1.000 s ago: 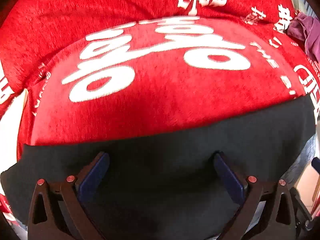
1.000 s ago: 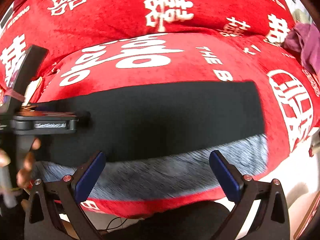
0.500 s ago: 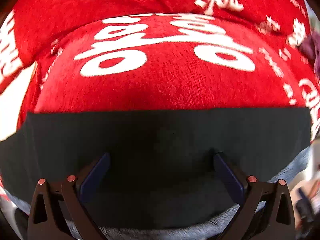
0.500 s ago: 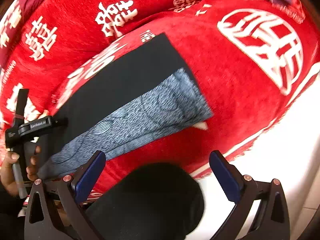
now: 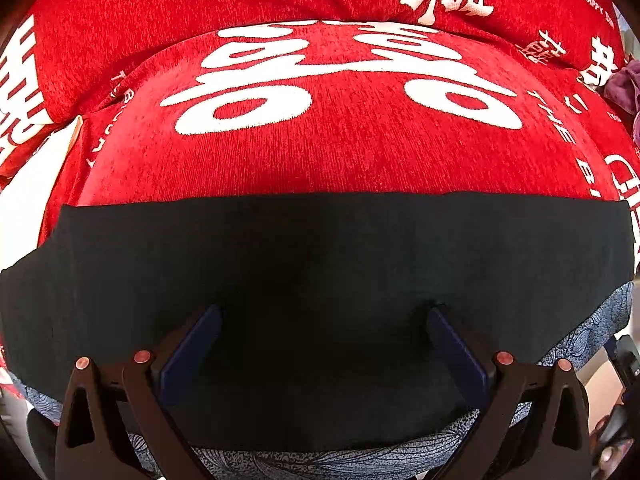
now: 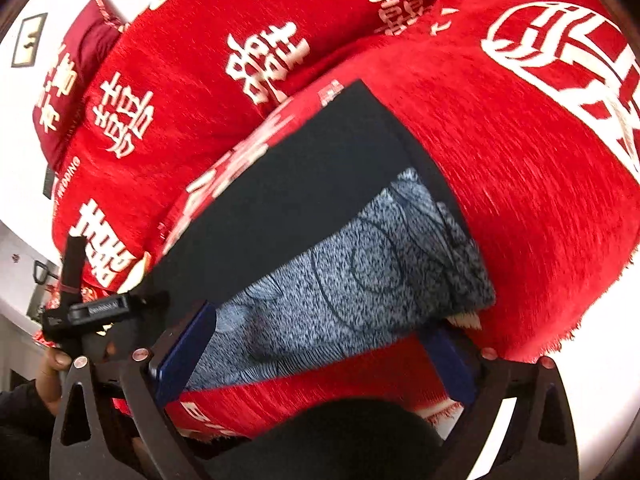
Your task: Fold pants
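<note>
Black pants (image 5: pixel 320 264) fill the lower frame on the red blanket (image 5: pixel 320 152), left gripper (image 5: pixel 320 344) and right gripper (image 6: pixel 316 352) both spread wide holding nothing, so that slippery fold could slide open.

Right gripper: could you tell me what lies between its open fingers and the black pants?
In the right wrist view, the grey patterned fabric lies between the right gripper and the black pants, all on the red blanket.
</note>
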`<state>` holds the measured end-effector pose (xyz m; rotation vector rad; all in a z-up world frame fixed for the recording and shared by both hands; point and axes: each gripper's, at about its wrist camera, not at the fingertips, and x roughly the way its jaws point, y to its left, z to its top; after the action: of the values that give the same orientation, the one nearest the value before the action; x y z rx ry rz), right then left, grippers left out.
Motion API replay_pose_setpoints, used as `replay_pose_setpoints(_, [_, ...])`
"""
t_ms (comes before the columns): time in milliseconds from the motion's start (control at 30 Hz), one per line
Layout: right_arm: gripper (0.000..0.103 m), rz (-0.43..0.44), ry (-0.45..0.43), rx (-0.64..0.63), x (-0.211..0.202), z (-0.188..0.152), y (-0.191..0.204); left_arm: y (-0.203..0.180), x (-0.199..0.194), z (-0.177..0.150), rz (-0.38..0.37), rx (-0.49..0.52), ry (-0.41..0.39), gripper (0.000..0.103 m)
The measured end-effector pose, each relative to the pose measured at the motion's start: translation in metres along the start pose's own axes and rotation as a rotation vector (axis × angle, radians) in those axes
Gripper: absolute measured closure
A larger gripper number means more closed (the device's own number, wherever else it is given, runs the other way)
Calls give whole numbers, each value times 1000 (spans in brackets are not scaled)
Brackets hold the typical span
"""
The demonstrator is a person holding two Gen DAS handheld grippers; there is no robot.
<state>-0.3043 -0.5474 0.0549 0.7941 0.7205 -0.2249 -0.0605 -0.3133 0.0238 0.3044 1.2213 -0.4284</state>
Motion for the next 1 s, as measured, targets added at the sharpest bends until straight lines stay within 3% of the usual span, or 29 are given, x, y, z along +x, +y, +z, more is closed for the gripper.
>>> replay_pose_setpoints(133, [9,59,-31,66,-5,-1,-15,1,0,-1,-3,-9,-2,0])
replay_pose_setpoints(233, [17,75,-47,43,-9,4,-8,0,1,-1,2,-10,-7,0])
replay_pose_setpoints(333, [22,48,-34,20,-1,13,-5,1,1,-1,-10,-13,-11,0])
replay_pose_setpoints(533, [20,185,-35,157,3,17,-31,1,1,-1,-12,-14,-17,0])
replay_pose_setpoints(600, [14,210,-31,178,6,19,-34,1,1,-1,-13,-15,-17,0])
replay_pose_setpoints(667, [7,194,-7,122,11,22,-23,1,1,-2,-12,-15,-18,0])
replay_pose_setpoints(733, [7,135,23,69,14,26,-11,1,2,-2,-11,-13,-21,0])
replay_pose_setpoints(767, [20,77,38,45,15,27,-2,1,2,-2,-12,-13,-22,0])
replay_pose_setpoints(800, [45,33,37,27,13,27,3,1,2,-2,-13,-15,-24,0])
replay_pose_setpoints(833, [87,6,32,7,12,28,9,1,2,-1,-12,-15,-24,0])
replay_pose_setpoints(1000, [89,-24,-20,-34,-1,30,30,1,2,-1,-10,-12,-26,0])
